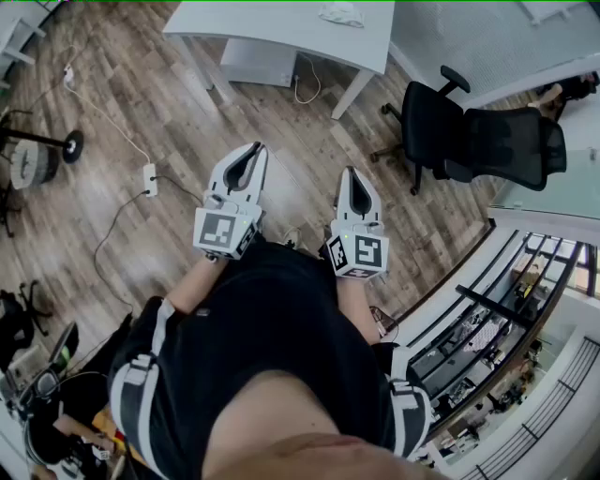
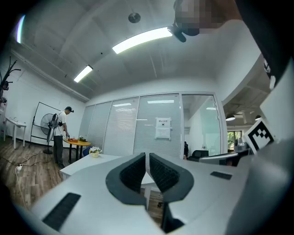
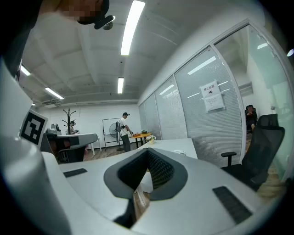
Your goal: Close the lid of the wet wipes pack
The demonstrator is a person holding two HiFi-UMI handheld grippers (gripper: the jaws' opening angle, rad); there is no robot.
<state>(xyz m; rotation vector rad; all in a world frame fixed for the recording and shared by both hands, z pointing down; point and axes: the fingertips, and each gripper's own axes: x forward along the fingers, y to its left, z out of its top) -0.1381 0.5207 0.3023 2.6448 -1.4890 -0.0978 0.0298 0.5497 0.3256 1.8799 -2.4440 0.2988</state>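
The left tongs (image 1: 255,150) are pressed narrow, the ribbed pads (image 2: 135,172) meeting at the tips with only a thin slit behind them and nothing in between. The right tongs (image 1: 352,173) are fully closed too, and empty. Both are held level in front of the person's dark shirt (image 1: 272,328), side by side but apart, each with its marker cube (image 1: 225,232) nearest the body.

Below and ahead of the tongs there is only wood floor (image 1: 122,84). A white power strip (image 1: 150,178) with its cable lies on it, off to the left of the left tongs.

Further ahead, well apart from both tongs, stands a white table (image 1: 281,23). A small white thing (image 1: 340,13) lies on its top, nearer the right tongs' side; it may be the wipes pack, but it is too small to tell, and I cannot tell how its lid sits. A little pot of flowers (image 2: 95,151) stands at the far end of that table.

To the right of the right tongs a black chair (image 1: 487,141) stands by a glass wall (image 2: 151,128) with blinds and a paper notice (image 2: 162,128) on it.

Far beyond the table, to the left, another person (image 2: 59,133) stands at an orange table (image 2: 80,142), with a fan (image 2: 46,123) just behind.
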